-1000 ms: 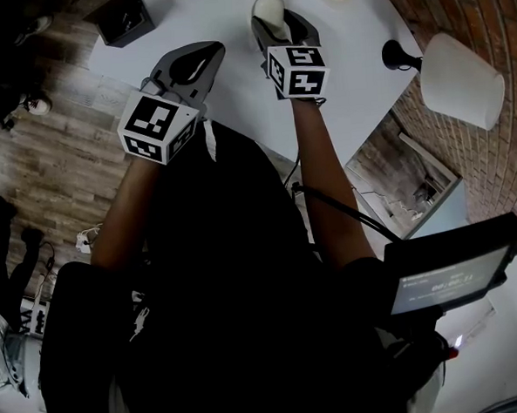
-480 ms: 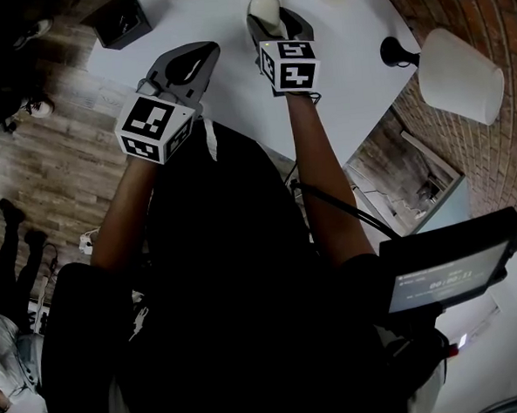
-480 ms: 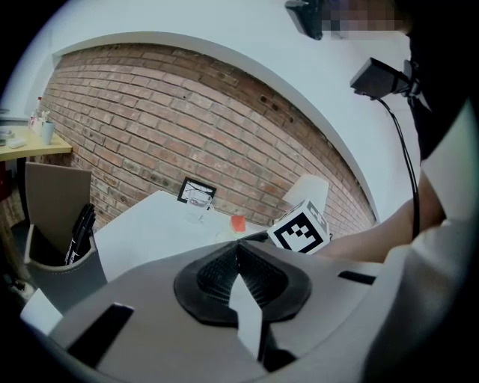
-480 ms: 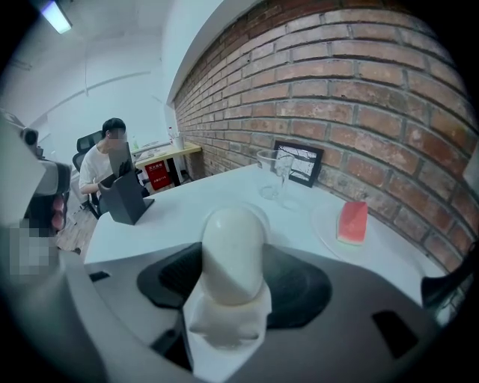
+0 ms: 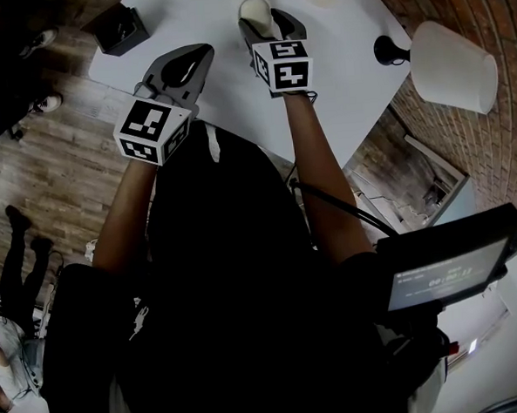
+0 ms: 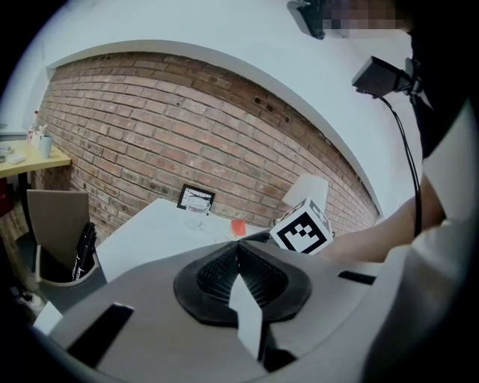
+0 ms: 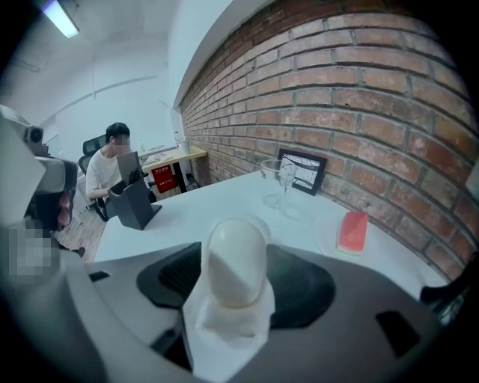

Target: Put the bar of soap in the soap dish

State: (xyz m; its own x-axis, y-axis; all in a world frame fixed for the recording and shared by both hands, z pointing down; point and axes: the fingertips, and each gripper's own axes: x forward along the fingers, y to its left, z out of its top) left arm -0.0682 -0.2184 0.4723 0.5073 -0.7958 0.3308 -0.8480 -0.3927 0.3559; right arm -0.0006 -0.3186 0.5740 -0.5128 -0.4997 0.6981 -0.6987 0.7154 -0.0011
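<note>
Soap (image 7: 236,254), white and oval, sits clamped in the right gripper (image 7: 238,280) above the table (image 7: 194,209). The left gripper (image 6: 238,258) is closed and empty. Farther off, the dish (image 7: 323,224) already holds a red block (image 7: 352,232). The smooth bar could slip or land crowded.

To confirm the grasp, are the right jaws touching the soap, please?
Touching: the right gripper view shows the right gripper clamping the soap between its jaws.

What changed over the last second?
Barely anything: the right gripper with the bar of soap edges slightly left in the head view, but the table shifts likewise, so it is mostly camera motion. Nothing grabbed or released. The left gripper stays shut and empty.
</note>
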